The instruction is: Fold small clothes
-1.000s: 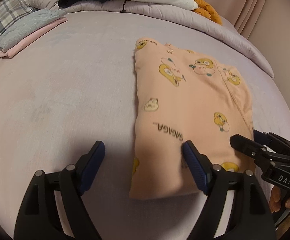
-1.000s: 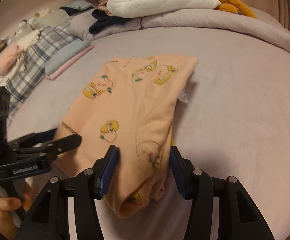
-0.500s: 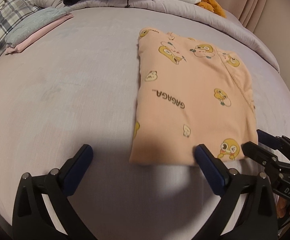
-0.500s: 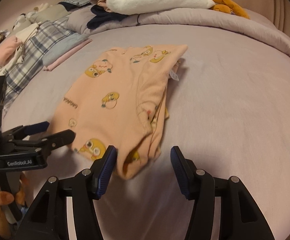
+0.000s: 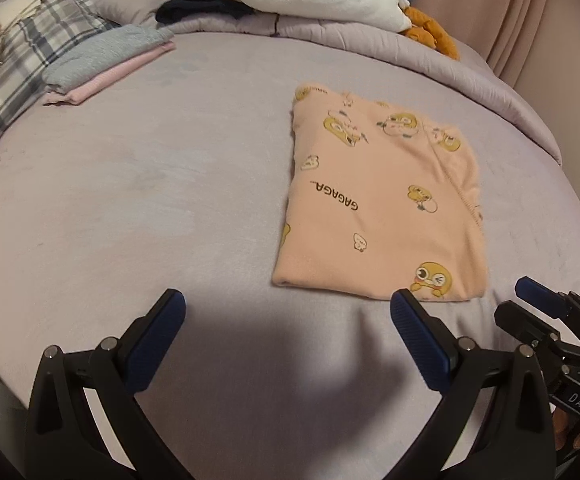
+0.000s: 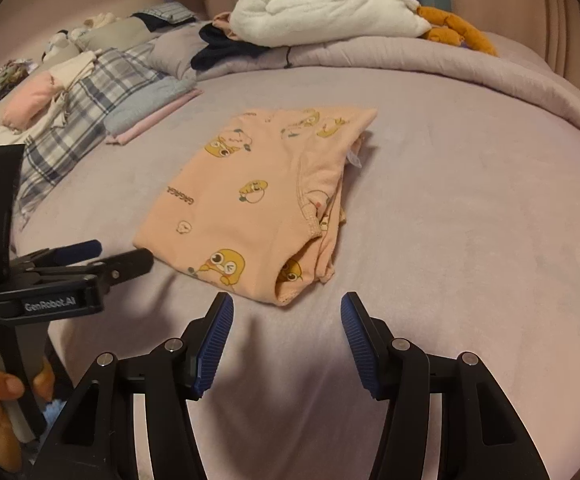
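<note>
Folded peach garment [image 5: 382, 208] lies flat on the lilac bedspread [image 5: 130, 184], long axis running away from both cameras toward the rolled duvet. Left gripper [image 5: 286, 344] fingers spread wide, empty, just short of the near hem. Right gripper [image 6: 286, 344] likewise wide, holding nothing. Right wrist view alone shows the open layered edge and white tag [image 6: 355, 159] on the garment's right side; left wrist view shows the clean fold along its left edge. Folded grey-and-pink stack [image 5: 106, 64] sits well apart, far left.
</note>
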The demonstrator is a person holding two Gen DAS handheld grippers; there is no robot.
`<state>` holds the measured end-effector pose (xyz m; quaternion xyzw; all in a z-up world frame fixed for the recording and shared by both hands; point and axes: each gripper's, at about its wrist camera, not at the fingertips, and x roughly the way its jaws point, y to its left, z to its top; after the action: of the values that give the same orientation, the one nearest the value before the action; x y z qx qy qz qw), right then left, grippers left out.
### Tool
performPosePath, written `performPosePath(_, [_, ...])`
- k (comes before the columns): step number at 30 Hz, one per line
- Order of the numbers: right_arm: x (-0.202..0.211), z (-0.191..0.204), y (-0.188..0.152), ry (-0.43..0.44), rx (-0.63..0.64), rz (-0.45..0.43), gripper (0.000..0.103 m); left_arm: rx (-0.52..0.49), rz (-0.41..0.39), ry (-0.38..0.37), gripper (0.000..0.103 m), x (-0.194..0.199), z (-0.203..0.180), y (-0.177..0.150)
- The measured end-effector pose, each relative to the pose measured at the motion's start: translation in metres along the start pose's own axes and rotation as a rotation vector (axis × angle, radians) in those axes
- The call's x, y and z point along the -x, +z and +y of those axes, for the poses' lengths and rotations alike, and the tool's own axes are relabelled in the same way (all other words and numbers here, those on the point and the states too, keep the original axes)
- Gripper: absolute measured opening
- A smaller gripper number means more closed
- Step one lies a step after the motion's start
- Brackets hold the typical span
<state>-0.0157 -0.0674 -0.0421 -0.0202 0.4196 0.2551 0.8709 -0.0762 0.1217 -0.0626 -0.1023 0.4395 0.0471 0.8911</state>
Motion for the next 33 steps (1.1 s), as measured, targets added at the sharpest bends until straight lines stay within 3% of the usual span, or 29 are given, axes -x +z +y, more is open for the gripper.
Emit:
performPosePath(2, [0.006,0.003,-0.001,0.004,0.005,-0.016,0.058,-0.006,-0.013,0.003,0.103,0.01,-0.002,-0.001])
performPosePath(5, [0.017,0.007,-0.003,-0.002,0.016,-0.052,0.071,-0.006,-0.03,-0.012,0.103,0.023,-0.005,-0.002])
performPosePath(11, [0.031,0.012,-0.003,0.009,0.028,-0.088,0.076,-0.043,-0.064,0.08,0.103,0.044,-0.018,-0.004])
performPosePath(15, [0.04,0.013,-0.004,0.029,0.018,-0.107,0.092,-0.028,-0.072,0.04,0.103,0.054,-0.016,-0.005])
performPosePath(18, [0.044,0.012,-0.004,0.054,0.009,-0.106,0.098,-0.034,-0.082,0.043,0.103,0.061,-0.019,-0.005])
performPosePath(22, [0.048,0.015,-0.004,0.048,0.013,-0.112,0.102,-0.035,-0.093,0.035,0.103,0.068,-0.022,-0.006])
performPosePath(33, [0.05,0.013,0.002,0.027,-0.01,-0.12,0.102,-0.05,-0.113,0.108,0.103,0.075,-0.024,-0.008])
